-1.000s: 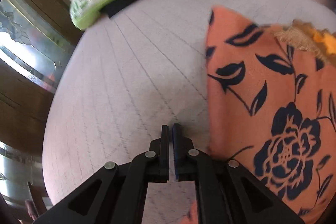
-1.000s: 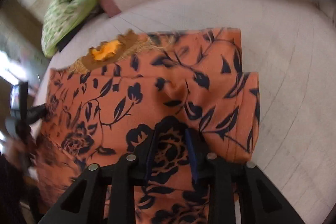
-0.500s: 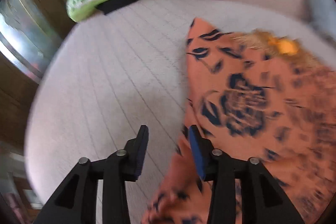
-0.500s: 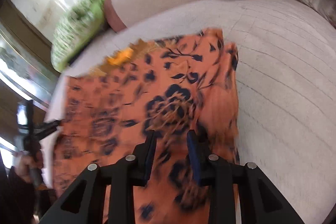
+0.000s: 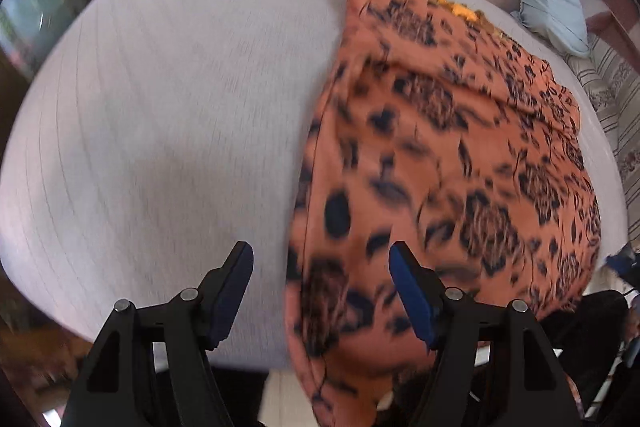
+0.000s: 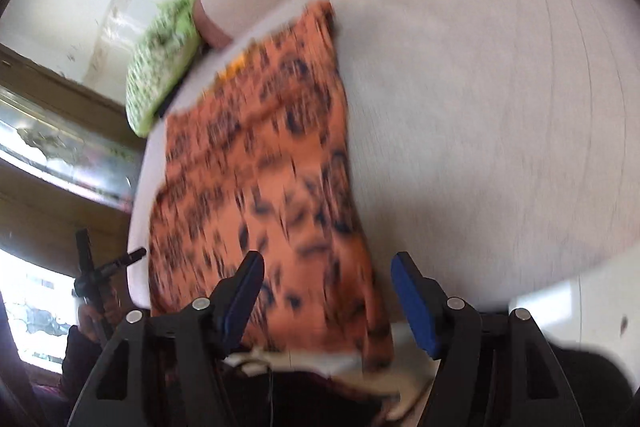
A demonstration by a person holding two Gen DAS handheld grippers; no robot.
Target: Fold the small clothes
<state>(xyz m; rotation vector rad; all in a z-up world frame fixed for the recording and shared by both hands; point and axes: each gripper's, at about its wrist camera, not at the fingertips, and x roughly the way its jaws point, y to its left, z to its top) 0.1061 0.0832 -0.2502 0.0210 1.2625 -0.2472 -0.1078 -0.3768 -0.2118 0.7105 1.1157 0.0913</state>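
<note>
Soft orange cloth (image 5: 460, 147) with dark flowers lies folded on the ribbed bed (image 5: 180, 107). Left tool (image 5: 322, 287) and right tool (image 6: 326, 291) just spread open, pinching nothing.

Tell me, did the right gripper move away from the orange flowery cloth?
Yes. The right gripper pulled back toward the cloth's near edge; its jaws have just been opening, pads off the fabric. The green pillow now looks farther off.

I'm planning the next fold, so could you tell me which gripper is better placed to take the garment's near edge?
Probably either. The left gripper and the right gripper both have open jaws, just opened, each over a side edge of the orange garment near where it hangs off the cushion. Neither holds it.
</note>
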